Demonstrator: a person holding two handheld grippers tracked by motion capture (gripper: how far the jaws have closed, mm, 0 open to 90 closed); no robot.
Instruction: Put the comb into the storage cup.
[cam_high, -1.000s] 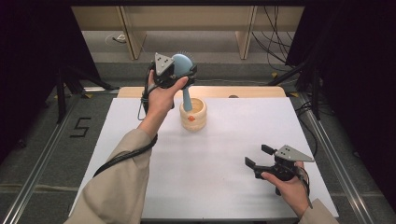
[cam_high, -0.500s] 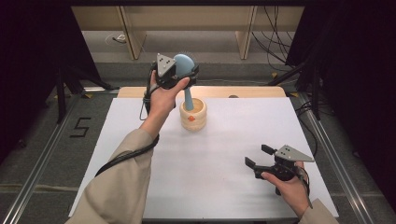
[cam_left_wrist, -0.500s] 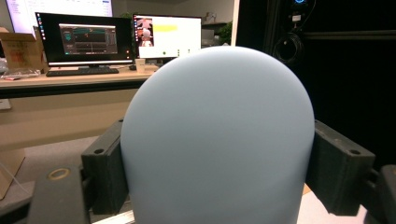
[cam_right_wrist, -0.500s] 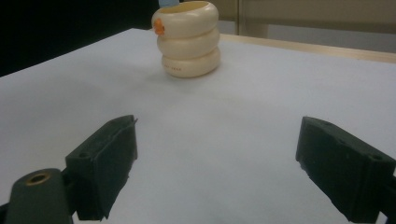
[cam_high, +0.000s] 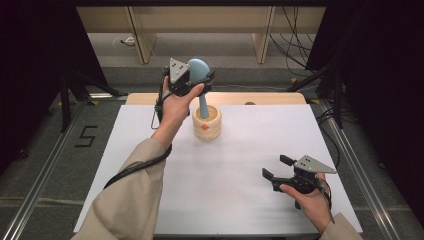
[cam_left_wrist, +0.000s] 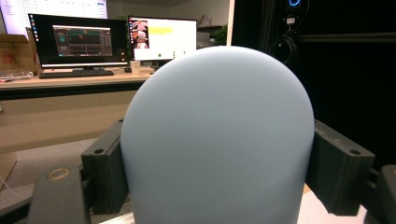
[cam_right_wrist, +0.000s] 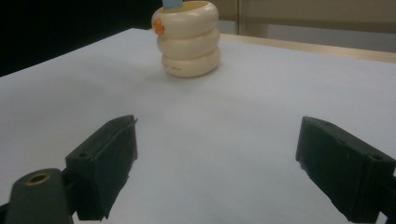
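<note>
spoon (cam_high: 200, 70): pale blue, rounded bowl up, handle down inside the holder, upright | holder (cam_high: 207, 122): cream, three stacked rings, orange mark, stands on white table (cam_high: 240, 165), far side

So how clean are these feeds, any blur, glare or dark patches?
High view: table evenly lit, surroundings dark. Left gripper view: blue utensil head soft and close, monitors behind glare bright. Right gripper view: jaws slightly soft, cream holder fairly sharp, left background black.
</note>
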